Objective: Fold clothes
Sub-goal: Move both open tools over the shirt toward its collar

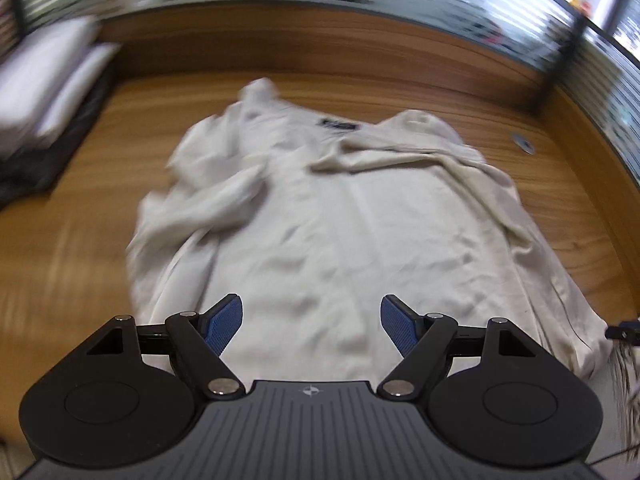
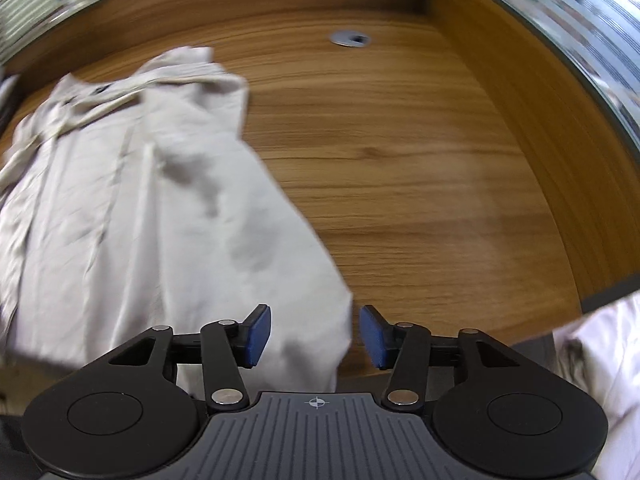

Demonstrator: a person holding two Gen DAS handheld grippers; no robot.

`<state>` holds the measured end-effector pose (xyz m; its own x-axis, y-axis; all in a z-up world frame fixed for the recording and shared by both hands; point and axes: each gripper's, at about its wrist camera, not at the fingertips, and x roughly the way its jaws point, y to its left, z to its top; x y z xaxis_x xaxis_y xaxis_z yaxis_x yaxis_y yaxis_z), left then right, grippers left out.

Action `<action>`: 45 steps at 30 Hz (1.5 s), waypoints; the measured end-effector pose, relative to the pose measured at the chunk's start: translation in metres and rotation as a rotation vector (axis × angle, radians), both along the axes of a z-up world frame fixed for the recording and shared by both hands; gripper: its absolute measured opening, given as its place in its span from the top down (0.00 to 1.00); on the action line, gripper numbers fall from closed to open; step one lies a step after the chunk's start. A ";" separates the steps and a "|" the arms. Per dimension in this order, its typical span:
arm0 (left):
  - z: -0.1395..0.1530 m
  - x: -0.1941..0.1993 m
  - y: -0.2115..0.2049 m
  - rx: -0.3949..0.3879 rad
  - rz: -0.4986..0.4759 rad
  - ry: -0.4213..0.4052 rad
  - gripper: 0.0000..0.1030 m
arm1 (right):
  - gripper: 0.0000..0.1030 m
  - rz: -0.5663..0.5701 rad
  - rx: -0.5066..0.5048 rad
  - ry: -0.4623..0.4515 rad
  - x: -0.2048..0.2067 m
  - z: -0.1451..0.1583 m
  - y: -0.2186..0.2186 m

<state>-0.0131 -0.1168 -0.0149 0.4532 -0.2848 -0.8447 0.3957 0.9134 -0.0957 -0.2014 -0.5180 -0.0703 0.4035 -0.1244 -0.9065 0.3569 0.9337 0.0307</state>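
A cream shirt (image 1: 340,216) lies spread on the wooden table (image 1: 60,248), collar and dark label at the far end, sleeves bunched on both sides. My left gripper (image 1: 312,320) hovers open over the shirt's near hem, nothing between its blue pads. The right wrist view shows the same shirt (image 2: 160,220) at the left, its right edge running down to the near corner. My right gripper (image 2: 315,336) stands open around that near corner of the hem, the cloth lying between the pads. Both views are motion-blurred.
A stack of folded white and dark clothes (image 1: 52,92) sits at the far left of the table. A round metal cable grommet (image 2: 351,38) is set in the table (image 2: 440,200) behind the shirt. A wooden ledge and striped glass wall bound the far side. A light sleeve (image 2: 600,368) shows at the right.
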 end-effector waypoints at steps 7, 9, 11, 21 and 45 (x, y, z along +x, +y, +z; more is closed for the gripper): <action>0.000 0.063 -0.076 0.000 -0.284 -0.032 0.21 | 0.46 -0.115 0.023 0.005 0.004 -0.015 -0.006; -0.003 0.076 -0.101 0.010 -0.351 -0.039 0.21 | 0.45 -0.121 0.026 0.012 0.005 -0.019 -0.006; -0.005 0.088 -0.126 0.016 -0.415 -0.044 0.21 | 0.44 -0.121 0.025 0.018 0.006 -0.023 -0.006; -0.041 0.129 -0.248 0.076 -0.607 -0.005 0.35 | 0.44 -0.120 0.032 0.035 0.009 -0.037 -0.011; -0.102 0.124 -0.252 0.011 -0.601 0.046 0.77 | 0.71 0.324 0.128 -0.138 0.153 0.024 -0.024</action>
<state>0.1108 -0.3684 -0.1170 0.1780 -0.4706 -0.8642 0.8388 0.5317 -0.1168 -0.0487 -0.5417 -0.0463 0.5230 0.1400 -0.8407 0.0282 0.9830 0.1812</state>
